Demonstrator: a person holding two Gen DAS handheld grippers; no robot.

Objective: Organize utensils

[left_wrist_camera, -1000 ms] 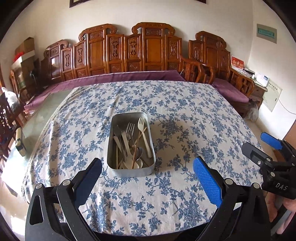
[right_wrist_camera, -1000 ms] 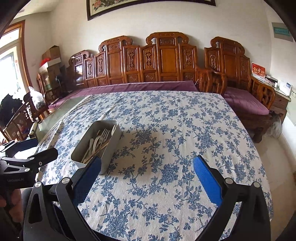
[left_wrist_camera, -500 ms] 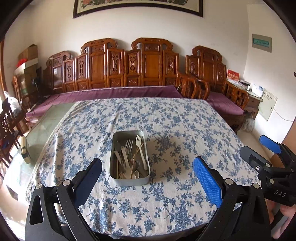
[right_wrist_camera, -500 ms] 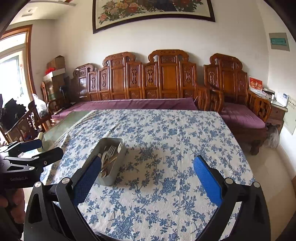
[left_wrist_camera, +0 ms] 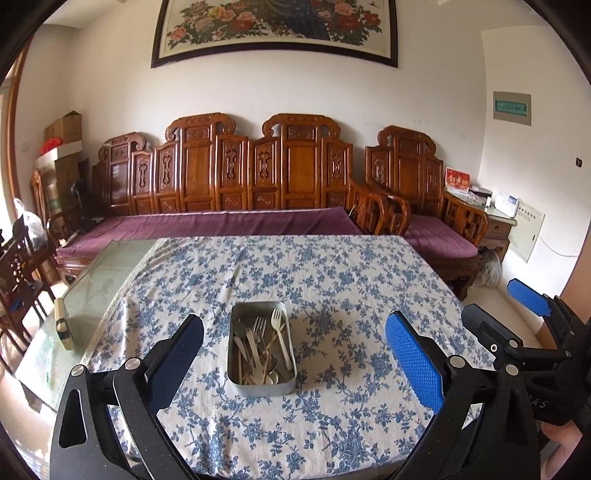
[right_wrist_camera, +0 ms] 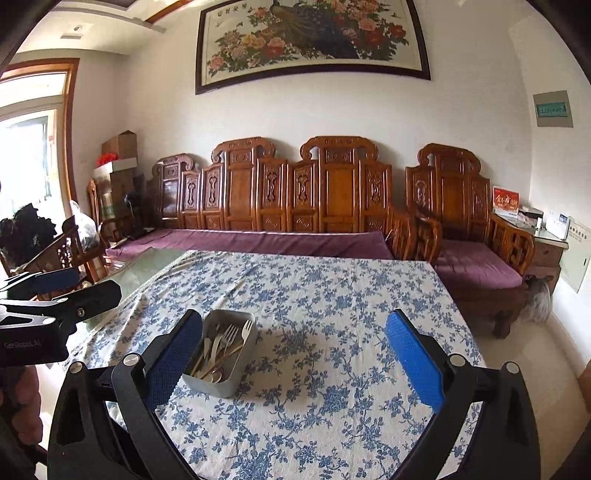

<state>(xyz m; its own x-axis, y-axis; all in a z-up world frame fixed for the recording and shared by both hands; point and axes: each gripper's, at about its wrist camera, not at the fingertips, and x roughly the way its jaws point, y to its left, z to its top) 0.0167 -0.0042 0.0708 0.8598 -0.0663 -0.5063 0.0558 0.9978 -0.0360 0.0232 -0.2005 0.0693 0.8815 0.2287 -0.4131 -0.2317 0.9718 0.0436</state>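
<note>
- Both fingers of the left gripper (left_wrist_camera: 293, 360) stand wide apart with nothing between the blue pads; it hangs over the near edge of the table, clear of the cloth.
- Spread just as wide, the right gripper (right_wrist_camera: 293, 356) also holds nothing; its left finger (right_wrist_camera: 173, 354) overlaps the near left corner of the metal tin in its own view, but whether they touch cannot be told.
- Seen from the left wrist, the right gripper sits off the table's right edge, a hand partly visible beneath it.
- On the near part of the tablecloth (left_wrist_camera: 332, 288), which is white with blue flowers, rests the metal tin (left_wrist_camera: 262, 386), a rounded rectangular box with its long side running near to far.
- Inside the tin lie the utensils (left_wrist_camera: 258, 350) in a loose heap: a white plastic fork (left_wrist_camera: 280, 334) along the right side with tines pointing far, a metal fork (left_wrist_camera: 257, 328) beside it, and spoons and pale sticks bunched at the near end.
- Left of the cloth, bare glass table top (left_wrist_camera: 96, 280) shows, with a small cream and black object (left_wrist_camera: 61, 325) near its left edge.
- Beyond the far table edge runs a carved wooden bench (left_wrist_camera: 258, 173) with a purple cushion (left_wrist_camera: 221, 223); a matching armchair (left_wrist_camera: 424, 206) stands to the right.
- Cardboard boxes (left_wrist_camera: 64, 136) are stacked at far left.
- High on the far wall hangs a framed flower painting (left_wrist_camera: 280, 26).
</note>
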